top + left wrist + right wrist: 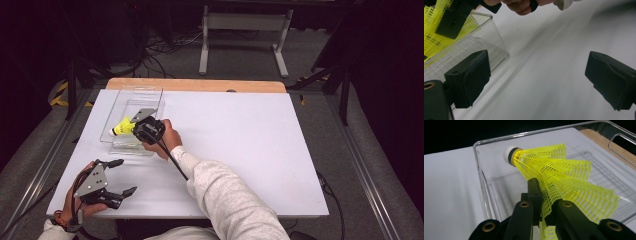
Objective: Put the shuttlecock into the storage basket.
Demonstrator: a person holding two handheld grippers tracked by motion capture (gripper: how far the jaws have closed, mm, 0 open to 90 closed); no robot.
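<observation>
- Pinching shuttlecock (554,170) skirt, right gripper (541,216) holds it over tray (484,192), cork ahead, likely for placing inside.
- Left gripper (121,176) spread, idle beside tray.

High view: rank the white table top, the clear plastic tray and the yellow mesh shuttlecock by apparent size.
1. White table top, by far the largest.
2. Clear plastic tray, much smaller.
3. Yellow mesh shuttlecock, smallest, held over the tray by the right tongs.

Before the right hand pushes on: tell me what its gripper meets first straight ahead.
Likely the far wall of the clear tray: the right gripper, fingers shut on the yellow shuttlecock, points the cork at it. Depth is hard to judge.
</observation>
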